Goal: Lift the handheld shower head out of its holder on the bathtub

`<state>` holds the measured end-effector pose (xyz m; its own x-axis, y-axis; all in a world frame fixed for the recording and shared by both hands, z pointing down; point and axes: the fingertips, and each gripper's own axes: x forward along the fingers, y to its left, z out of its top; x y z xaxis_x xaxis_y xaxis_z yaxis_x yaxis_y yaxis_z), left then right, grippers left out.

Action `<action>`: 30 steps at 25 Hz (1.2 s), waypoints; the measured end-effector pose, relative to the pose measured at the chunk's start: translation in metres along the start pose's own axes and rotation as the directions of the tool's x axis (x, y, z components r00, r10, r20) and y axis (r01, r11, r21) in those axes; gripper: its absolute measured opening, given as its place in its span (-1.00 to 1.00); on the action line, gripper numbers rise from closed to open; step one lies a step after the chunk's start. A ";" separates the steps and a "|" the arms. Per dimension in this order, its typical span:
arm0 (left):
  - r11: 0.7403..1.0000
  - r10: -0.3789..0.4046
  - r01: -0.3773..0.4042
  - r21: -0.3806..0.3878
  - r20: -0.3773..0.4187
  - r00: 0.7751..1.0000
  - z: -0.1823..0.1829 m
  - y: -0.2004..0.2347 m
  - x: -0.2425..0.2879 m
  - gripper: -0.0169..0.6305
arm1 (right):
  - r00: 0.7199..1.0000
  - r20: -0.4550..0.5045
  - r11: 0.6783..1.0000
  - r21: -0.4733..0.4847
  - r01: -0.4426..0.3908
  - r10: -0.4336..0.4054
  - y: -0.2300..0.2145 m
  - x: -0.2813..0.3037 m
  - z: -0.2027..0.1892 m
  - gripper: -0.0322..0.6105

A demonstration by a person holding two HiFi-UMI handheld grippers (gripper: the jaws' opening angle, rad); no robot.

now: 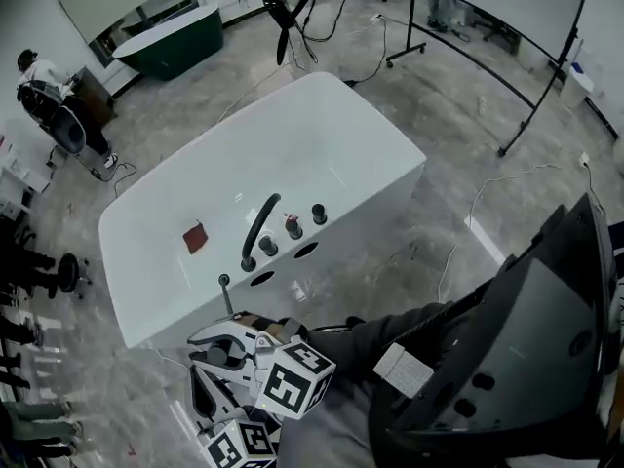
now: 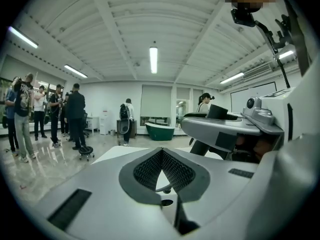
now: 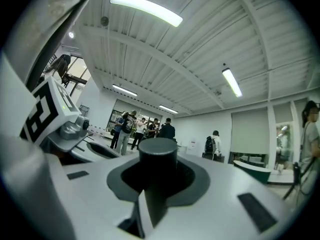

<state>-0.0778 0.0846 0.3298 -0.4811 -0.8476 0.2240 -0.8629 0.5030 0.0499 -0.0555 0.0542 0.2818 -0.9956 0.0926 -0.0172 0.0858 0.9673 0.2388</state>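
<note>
The white bathtub lies across the middle of the head view. On its near deck are a black curved spout, two knobs and two dark holes. My right gripper is just in front of that deck, shut on the slim black shower handle, which stands upright above the jaws. In the right gripper view the handle is a black cylinder between the pads. My left gripper hangs beside and below it. Its fingertips meet with nothing between them.
A dark green tub stands at the far left and a black tripod behind the white tub. A rolling frame and cables are on the floor to the right. People stand along the left. A large dark shape fills the near right.
</note>
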 end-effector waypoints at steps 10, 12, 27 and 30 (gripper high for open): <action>1.000 0.016 -0.016 -0.004 0.015 1.000 0.005 -0.009 0.011 -0.94 | 1.000 0.004 1.000 0.009 -0.024 0.024 -0.015 -0.002 -0.004 -0.64; 1.000 0.022 -0.021 -0.008 0.014 1.000 0.004 -0.008 0.012 -0.94 | 0.999 0.004 0.999 0.008 -0.037 0.037 -0.015 0.000 -0.006 -0.64; 1.000 0.030 -0.030 0.001 0.019 0.999 0.014 -0.034 0.026 -0.94 | 0.999 -0.011 0.999 0.011 -0.031 0.031 -0.043 -0.020 -0.008 -0.64; 0.999 0.046 -0.046 -0.003 0.007 0.999 0.043 -0.044 0.005 -0.94 | 0.998 -0.020 0.998 -0.013 -0.063 0.063 -0.042 -0.032 0.027 -0.64</action>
<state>-0.0488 0.0507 0.2870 -0.5212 -0.8248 0.2191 -0.8395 0.5417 0.0421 -0.0260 0.0165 0.2463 -0.9888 0.1481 0.0177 0.1477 0.9563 0.2524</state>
